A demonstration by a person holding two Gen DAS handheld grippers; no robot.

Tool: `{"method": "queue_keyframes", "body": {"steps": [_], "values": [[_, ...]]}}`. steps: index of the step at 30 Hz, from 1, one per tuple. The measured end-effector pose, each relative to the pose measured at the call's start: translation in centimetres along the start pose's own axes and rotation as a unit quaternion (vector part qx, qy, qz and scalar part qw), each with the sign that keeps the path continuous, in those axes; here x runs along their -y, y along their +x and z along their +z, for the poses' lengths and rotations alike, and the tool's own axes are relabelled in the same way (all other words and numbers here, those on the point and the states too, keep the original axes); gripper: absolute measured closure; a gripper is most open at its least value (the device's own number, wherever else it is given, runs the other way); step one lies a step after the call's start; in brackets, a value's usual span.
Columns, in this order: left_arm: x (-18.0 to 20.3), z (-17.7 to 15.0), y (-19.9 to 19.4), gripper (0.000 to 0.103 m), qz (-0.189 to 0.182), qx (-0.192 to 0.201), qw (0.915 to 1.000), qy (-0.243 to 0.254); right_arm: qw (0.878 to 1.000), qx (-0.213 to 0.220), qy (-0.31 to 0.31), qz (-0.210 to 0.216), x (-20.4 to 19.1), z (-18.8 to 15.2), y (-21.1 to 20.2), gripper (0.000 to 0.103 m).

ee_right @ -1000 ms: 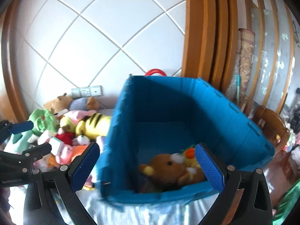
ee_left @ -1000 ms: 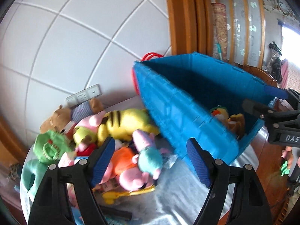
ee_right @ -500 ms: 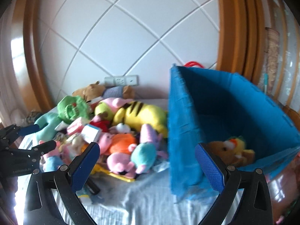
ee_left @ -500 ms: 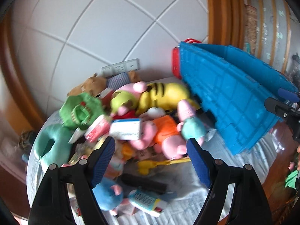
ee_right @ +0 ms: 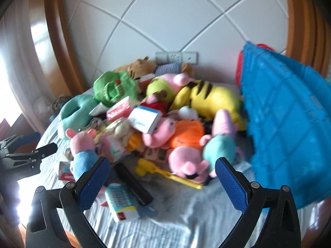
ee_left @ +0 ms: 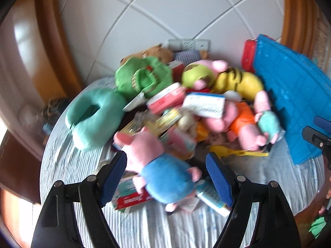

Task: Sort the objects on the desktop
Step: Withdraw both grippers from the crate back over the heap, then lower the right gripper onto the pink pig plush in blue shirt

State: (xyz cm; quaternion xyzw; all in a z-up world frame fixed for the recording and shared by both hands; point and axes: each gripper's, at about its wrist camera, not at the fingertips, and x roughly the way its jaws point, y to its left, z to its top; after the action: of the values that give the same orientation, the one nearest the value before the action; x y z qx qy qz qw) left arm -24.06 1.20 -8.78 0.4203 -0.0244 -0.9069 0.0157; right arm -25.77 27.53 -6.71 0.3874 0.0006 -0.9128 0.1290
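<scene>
Both the left gripper [ee_left: 166, 166] and right gripper [ee_right: 162, 170] hang wide and empty over the tangled toy heap [ee_left: 186, 107], so grabbing the blue-bodied pig plush [ee_left: 161, 171] could drag boxes off the table's [ee_left: 175, 231] near edge

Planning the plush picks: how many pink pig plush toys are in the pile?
3: blue-bodied pig nearest the left hand-held gripper, orange-bodied pig mid-pile, teal-bodied pig beside the blue bin. Others may be buried.

Toy pile [ee_right: 165, 124] crowds the table centre; blue bin [ee_right: 285, 124] walls the right; near cloth [ee_right: 186, 223] lies open.
</scene>
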Motion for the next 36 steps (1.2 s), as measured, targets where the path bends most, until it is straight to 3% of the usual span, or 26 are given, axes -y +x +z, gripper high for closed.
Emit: {"method": "queue_keyframes", "body": {"steps": [9, 15, 25, 31, 32, 34, 36], "values": [[-5.0, -2.6, 3.3, 0.024, 0.028, -0.044, 0.9981, -0.032, 0.997, -0.053, -0.023, 0.045, -5.0, -1.5, 5.4, 0.000], [-7.3, -4.0, 5.0, 0.024, 0.034, -0.061, 0.9972, -0.028, 0.991, -0.093, -0.038, 0.086, -9.2, -3.4, 9.1, 0.001], [-9.9, -3.7, 8.8, 0.024, 0.006, -0.066, 0.9978, -0.003, 0.984, -0.145, -0.019, 0.107, -13.3, -7.0, 14.2, 0.001], [-9.6, -2.6, 10.3, 0.024, -0.022, -0.066, 0.9976, 0.001, 0.980, -0.162, -0.029, 0.109, -15.9, -8.0, 17.7, 0.001], [-9.5, -2.4, 10.6, 0.024, -0.027, -0.066, 0.9975, 0.002, 0.980, -0.164, -0.034, 0.106, -16.3, -8.1, 18.3, 0.005], [-9.4, -2.0, 11.1, 0.024, -0.037, -0.066, 0.9971, 0.003, 0.983, -0.151, -0.031, 0.104, -15.6, -7.4, 18.3, 0.023], [-9.3, -1.6, 11.6, 0.024, -0.047, -0.066, 0.9967, 0.004, 0.987, -0.128, -0.022, 0.096, -14.1, -6.1, 17.7, 0.033]]}}
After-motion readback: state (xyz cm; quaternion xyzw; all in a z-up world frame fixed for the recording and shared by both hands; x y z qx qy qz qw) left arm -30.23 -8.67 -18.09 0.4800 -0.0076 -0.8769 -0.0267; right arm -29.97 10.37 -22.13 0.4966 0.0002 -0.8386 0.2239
